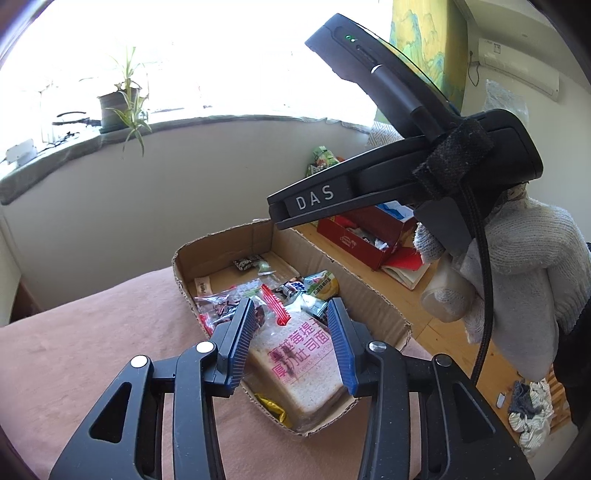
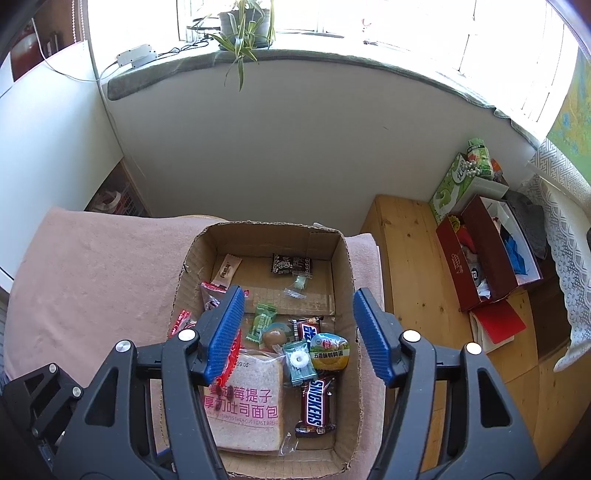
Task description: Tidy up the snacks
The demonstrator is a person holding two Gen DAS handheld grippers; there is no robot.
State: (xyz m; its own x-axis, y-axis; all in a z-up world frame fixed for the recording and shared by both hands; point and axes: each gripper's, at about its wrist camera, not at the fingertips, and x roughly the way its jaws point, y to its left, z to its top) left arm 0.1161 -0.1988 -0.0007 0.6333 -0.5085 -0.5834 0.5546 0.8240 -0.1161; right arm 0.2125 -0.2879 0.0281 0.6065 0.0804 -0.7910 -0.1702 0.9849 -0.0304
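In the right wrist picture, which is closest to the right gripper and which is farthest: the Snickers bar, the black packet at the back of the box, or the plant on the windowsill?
From the right gripper:
1. Snickers bar, nearest, just below the open jaws at the cardboard box's front.
2. Black packet, farther, near the box's back wall.
3. Plant, farthest, up on the windowsill.
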